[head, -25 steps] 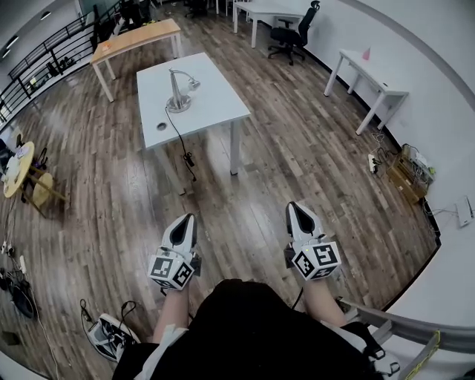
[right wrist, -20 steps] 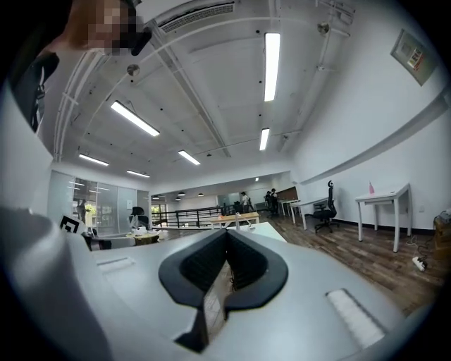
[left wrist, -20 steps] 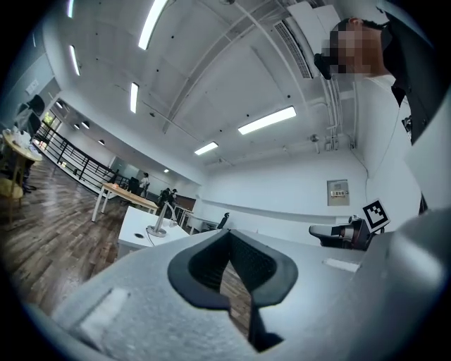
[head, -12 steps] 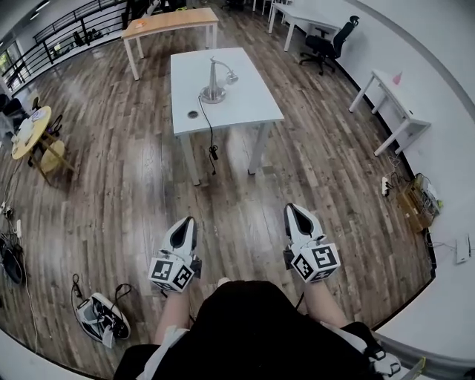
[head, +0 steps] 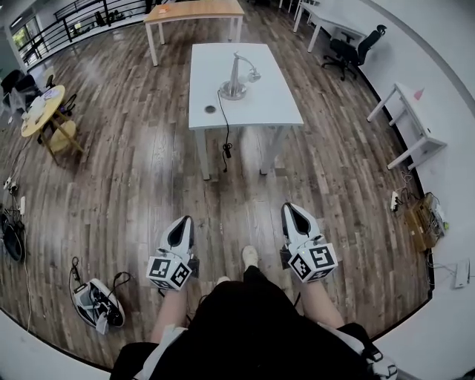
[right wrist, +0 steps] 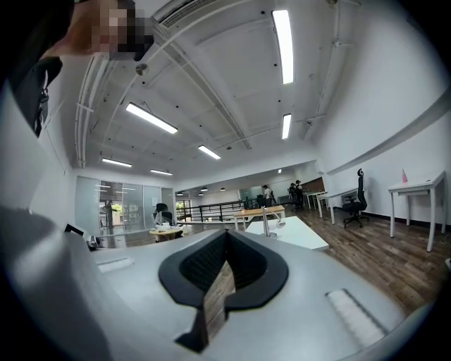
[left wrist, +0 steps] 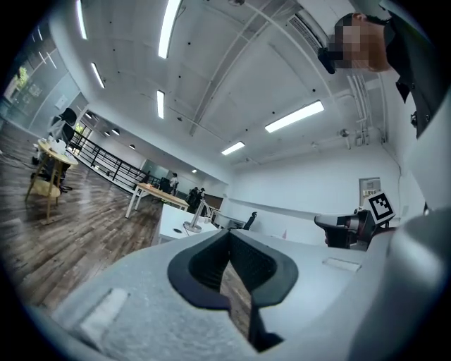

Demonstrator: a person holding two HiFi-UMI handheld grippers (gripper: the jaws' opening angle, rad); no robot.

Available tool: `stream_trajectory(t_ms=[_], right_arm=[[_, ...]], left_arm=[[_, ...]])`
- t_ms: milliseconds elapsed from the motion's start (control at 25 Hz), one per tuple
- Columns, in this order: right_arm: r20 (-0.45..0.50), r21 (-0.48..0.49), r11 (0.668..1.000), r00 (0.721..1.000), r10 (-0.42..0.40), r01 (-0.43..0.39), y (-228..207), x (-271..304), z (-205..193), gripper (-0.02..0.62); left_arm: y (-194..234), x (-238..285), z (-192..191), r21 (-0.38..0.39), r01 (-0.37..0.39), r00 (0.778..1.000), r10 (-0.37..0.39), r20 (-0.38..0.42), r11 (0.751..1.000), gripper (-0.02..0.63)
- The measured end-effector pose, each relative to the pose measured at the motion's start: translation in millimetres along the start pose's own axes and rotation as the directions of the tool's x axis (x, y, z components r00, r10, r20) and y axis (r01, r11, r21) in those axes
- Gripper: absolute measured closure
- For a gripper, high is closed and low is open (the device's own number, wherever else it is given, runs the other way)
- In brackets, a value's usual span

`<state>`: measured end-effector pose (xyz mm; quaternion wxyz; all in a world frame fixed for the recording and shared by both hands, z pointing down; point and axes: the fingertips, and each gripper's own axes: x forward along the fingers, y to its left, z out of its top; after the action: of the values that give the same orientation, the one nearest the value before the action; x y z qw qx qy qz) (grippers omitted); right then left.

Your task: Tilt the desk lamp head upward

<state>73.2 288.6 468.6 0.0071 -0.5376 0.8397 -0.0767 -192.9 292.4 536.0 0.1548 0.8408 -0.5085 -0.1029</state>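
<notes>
We hold the left claw [head: 183,221] and right claw [head: 289,209] well short of the counter [head: 274,107], each closed tight on nothing. The desk lamp [head: 236,78] stands near that counter's middle, and its cord [head: 225,137] hangs off the counter's near edge.

"What colour is the desk lamp [head: 236,76]?"

"Silvery grey. It's on a plain white tabletop [head: 260,102], and its cord [head: 224,111] is black."

"And the floor [head: 133,185]?"

"Brown wood planks with a streaky grain, light and dark mixed."

"The left claw [head: 183,221] and the right claw [head: 292,209]?"

"Both are white with black pads, and both carry black-and-white square markers."

"Anything else?"

"A wooden table [head: 194,10] with a pale orange top, and a yellow round table [head: 41,111]."
</notes>
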Motion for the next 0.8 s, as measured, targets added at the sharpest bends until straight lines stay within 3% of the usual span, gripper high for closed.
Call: stream_trajectory(t_ms=[80,440,800], right_arm=[[0.013,0.013,1.000,1.000,0.010,-0.010,-9.1,12.9,0.2,0.592],[0.061,0.041,0.998,0.997,0.043,-0.045,-65.8,79.9,14.9,0.592],[0.064,0.070,0.994,0.995,0.075,-0.079,-102.1,117.5,14.2,0.592]], left_arm=[[5.7,10.1,3.6,0.015,-0.028,1.000,0.028,-0.002,1.000,0.607],[5.5,85.2,32.3,0.091,-0.026,0.999,0.023,0.030,0.996,0.607],[-7.5,129.6,37.2,0.126,0.011,0.999,-0.017,0.044,0.992,0.607]])
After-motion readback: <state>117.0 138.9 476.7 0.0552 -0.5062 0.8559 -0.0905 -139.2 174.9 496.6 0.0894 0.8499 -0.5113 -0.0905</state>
